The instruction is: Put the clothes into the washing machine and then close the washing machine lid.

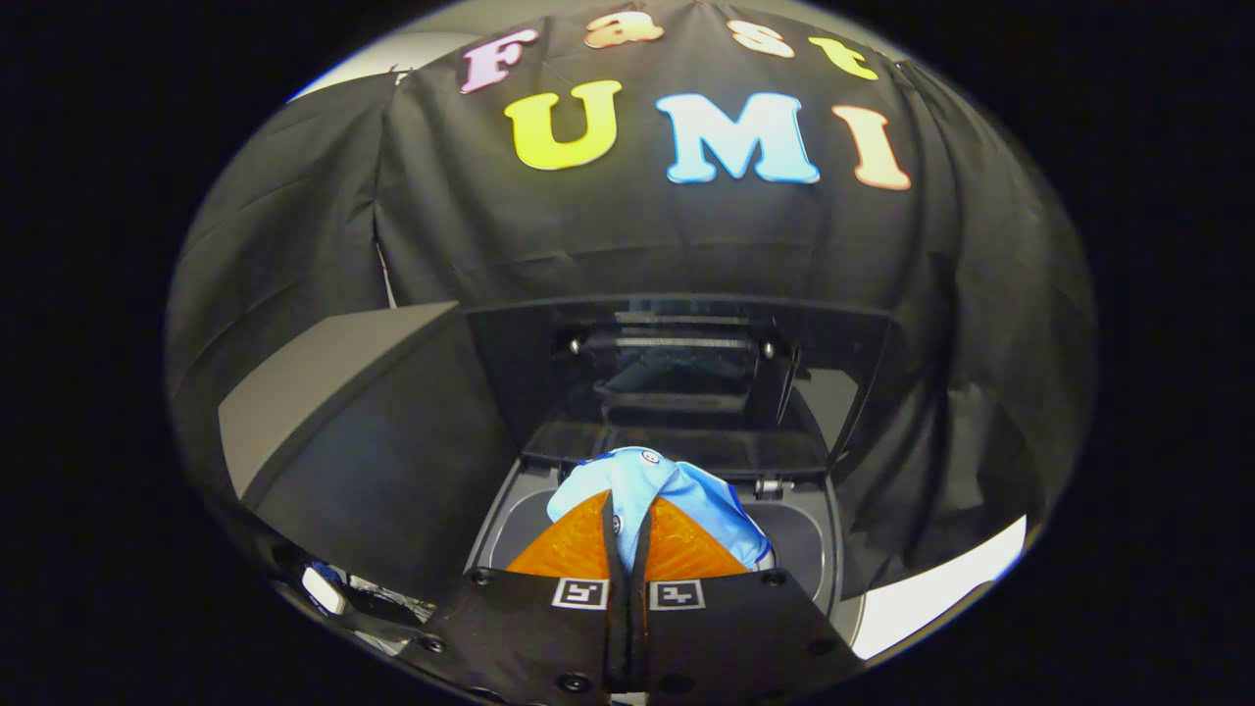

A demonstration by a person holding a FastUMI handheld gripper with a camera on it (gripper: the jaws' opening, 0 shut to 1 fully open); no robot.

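A light blue piece of clothing [677, 490] with a white button hangs bunched over my fingertips, pinched between them. My gripper [627, 515] is shut on it, the two fingers nearly touching with a thin fold of cloth in the gap. Right below and ahead lies the washing machine's open top [804, 534], a grey rounded rim around the drum opening. Its dark glossy lid [686, 378] stands raised upright behind the opening, just beyond the cloth. The cloth hides most of the drum's inside.
A dark grey box-like surface [363, 412] rises beside the machine on the left. Black cloth wall hangs close behind and to the right of the lid. A pale strip of floor [941, 588] shows at the lower right.
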